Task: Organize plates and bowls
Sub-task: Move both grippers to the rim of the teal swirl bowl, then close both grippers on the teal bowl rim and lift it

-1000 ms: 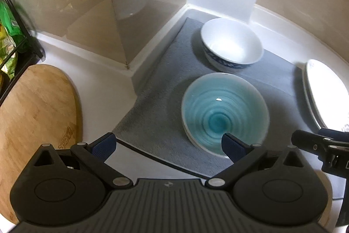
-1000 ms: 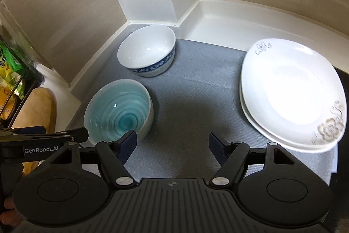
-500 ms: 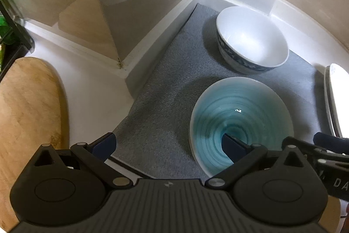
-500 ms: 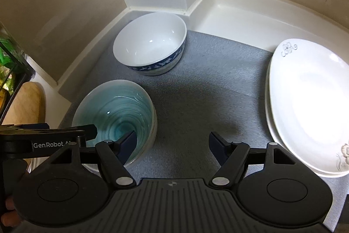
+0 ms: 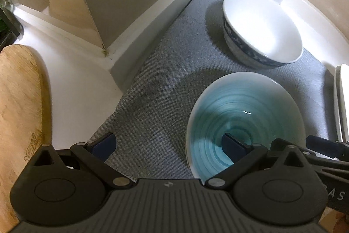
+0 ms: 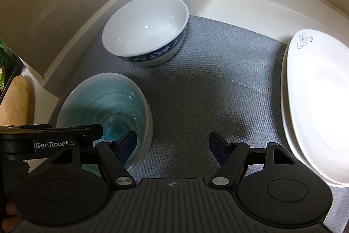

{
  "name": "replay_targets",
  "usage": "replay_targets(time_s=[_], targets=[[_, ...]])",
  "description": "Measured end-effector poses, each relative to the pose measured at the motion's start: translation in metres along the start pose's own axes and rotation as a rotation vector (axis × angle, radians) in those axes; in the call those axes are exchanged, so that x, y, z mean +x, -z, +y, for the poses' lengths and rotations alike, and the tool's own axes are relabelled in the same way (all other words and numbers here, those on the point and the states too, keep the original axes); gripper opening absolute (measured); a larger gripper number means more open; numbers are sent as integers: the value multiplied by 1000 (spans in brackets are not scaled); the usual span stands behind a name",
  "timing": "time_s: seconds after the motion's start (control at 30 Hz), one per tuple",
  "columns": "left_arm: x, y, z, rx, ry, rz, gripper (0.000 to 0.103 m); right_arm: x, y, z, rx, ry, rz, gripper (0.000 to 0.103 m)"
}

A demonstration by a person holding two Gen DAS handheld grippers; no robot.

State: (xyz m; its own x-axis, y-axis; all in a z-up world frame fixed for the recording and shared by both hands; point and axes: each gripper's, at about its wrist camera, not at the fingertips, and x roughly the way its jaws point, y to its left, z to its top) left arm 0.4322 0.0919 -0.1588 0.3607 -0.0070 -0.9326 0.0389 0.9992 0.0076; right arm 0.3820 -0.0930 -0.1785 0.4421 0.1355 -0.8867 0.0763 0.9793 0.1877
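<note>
Two grippers spread wide over the teal bowl on the grey mat.

Both sets of fingers stand apart with nothing clamped: the left gripper (image 5: 168, 144) has its right fingertip (image 5: 232, 143) hanging inside the teal bowl (image 5: 244, 115) and its left fingertip over bare mat, so the bowl's near-left rim sits between them; the right gripper (image 6: 172, 142) mirrors that, its left fingertip (image 6: 127, 141) over the bowl's inside, its right one above the grey mat (image 6: 207, 88). Whether any pad touches the glaze, can't tell. Just beyond the teal bowl, tucked into the back corner, sits the white bowl with a blue band (image 6: 146, 30), upright and apart from it. Off to the right edge of the mat, stacked white plates (image 6: 316, 106). Far left on the white counter, a wooden cutting board (image 5: 19, 102).
</note>
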Motion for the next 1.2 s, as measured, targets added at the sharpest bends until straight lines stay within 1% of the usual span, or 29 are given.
replay_targets(time_s=[0.27, 0.63, 0.67, 0.7, 0.73, 0.77, 0.8, 0.83, 0.87, 0.9, 1.0, 1.1, 1.2], targets=[[5, -3, 3, -29, 9, -4, 103, 10, -2, -1, -9, 23, 2, 75], [8, -6, 7, -38, 13, -2, 103, 10, -1, -2, -19, 24, -11, 76], [7, -6, 6, -35, 10, -2, 102, 9, -1, -2, -22, 23, -13, 75], [6, -4, 4, -31, 10, -4, 101, 8, 0, -2, -27, 18, -17, 68], [3, -3, 2, -24, 18, -14, 94, 6, 1, -1, -35, -3, -20, 51], [-1, -1, 1, -14, 33, -37, 80, 4, 2, 1, -40, -34, -20, 42], [-6, 1, 0, -8, 47, -57, 71, 3, 3, 3, -41, -70, -12, 28], [-10, 2, -2, 2, 69, -71, 51, 2, 3, 6, -43, -86, -6, 17], [-13, 2, -3, 12, 99, -72, 29, 1, 4, 9, -55, -97, -6, 15], [-14, 2, -3, 13, 125, -65, 20, 1, 4, 12, -64, -90, -8, 14], [-14, 2, -1, 7, 146, -47, 20, 1, 4, 13, -52, -84, -5, 14], [-13, 3, 7, -23, 196, -13, 20, -3, 5, 10, -29, -85, 1, 13], [-18, 11, 6, -21, 216, -14, 20, -8, 8, 10, -25, -85, -7, 13]])
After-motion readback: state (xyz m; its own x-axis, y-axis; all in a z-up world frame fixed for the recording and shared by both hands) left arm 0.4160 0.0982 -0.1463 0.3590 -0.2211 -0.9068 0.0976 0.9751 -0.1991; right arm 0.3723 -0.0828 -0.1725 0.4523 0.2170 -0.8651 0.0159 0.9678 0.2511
